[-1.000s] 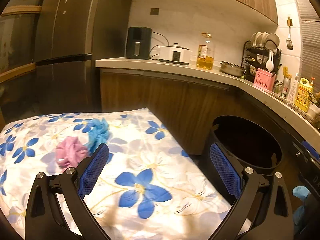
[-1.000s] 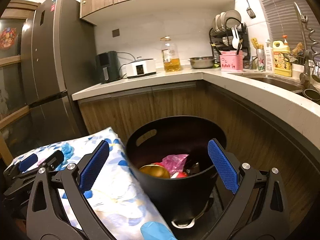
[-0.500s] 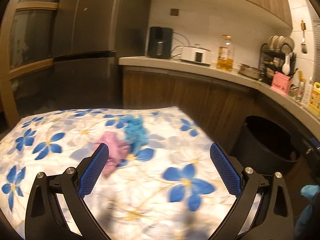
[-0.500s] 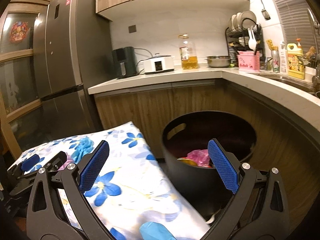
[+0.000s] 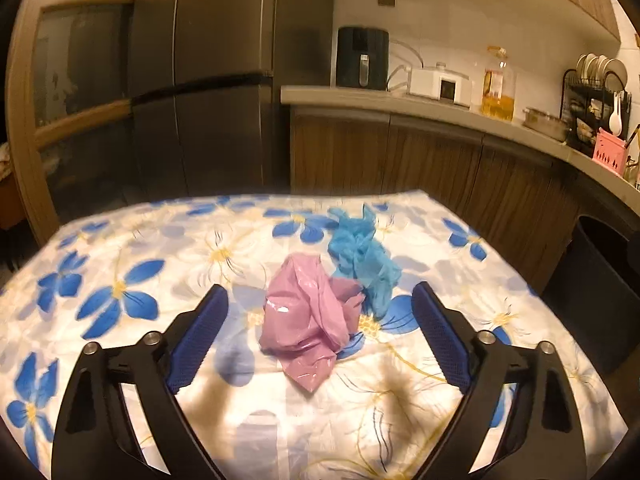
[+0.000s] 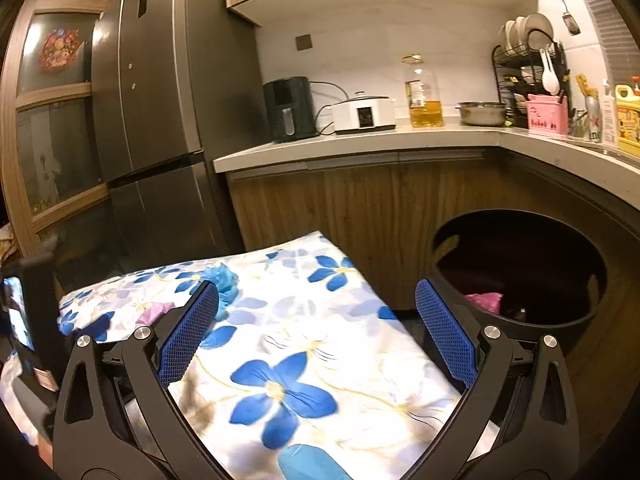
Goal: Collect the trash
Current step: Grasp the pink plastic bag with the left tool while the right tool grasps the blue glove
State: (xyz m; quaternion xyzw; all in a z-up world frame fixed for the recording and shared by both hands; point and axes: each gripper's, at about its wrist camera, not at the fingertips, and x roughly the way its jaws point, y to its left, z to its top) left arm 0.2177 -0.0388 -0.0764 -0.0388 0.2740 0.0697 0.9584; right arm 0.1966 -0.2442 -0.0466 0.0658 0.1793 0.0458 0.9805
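Left wrist view. The left gripper has swung off the black round plastic bin and now faces the table with the blue-flowered white cloth. A second ago the bin mouth sat between its fingers; now the bin is only a dark edge at far right. The crumpled pink plastic bag lies on the cloth directly between the two blue pads, apart from both. Jaws spread wide, nothing held. The crumpled light-blue plastic wad touches the pink bag on its far right side, beyond the fingertips. Some motion blur on the cloth, so the approach is likely not finished.

Judgement: pink bag is the next pickup; the gripper is lined up on it but needs to come forward and down before closing. The blue wad is close enough that it could be dragged or caught along with it.

Right wrist view. The right gripper has pulled back and left from over the bin; the bin now sits at right, with a pink scrap visible inside. Jaws wide apart, empty, over the near right part of the cloth. The blue wad shows at the far left, just past the left pad; the pink bag is partly hidden behind that finger.

Judgement: two pieces remain on the table.
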